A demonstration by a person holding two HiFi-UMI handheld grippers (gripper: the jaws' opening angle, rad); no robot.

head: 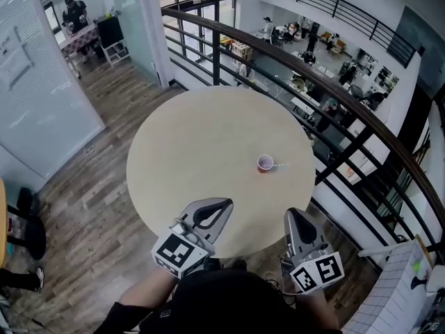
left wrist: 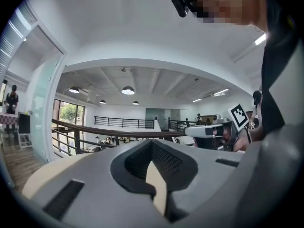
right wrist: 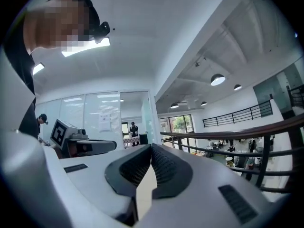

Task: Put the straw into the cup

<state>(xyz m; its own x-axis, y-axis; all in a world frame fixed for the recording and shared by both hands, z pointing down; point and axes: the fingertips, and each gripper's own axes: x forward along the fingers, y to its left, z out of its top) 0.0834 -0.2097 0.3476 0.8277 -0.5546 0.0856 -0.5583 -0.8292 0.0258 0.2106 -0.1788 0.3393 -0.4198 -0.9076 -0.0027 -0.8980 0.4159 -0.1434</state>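
Note:
A small red cup (head: 265, 163) stands right of centre on the round beige table (head: 201, 152). A thin white straw (head: 279, 165) reaches from the cup's rim to the right; whether its end is inside the cup I cannot tell. Both grippers hover at the table's near edge, well short of the cup, and hold nothing. My left gripper (head: 227, 203) (left wrist: 152, 144) is shut, its tips meeting. My right gripper (head: 291, 212) (right wrist: 152, 148) is also shut and empty. Each gripper view shows only the room beyond, not the cup.
A dark curved railing (head: 306, 68) runs close behind and to the right of the table, with a lower floor beyond it. Wooden floor (head: 90, 200) lies to the left, bounded by a glass wall (head: 42, 82). My dark-clothed body (head: 222, 301) is at the bottom edge.

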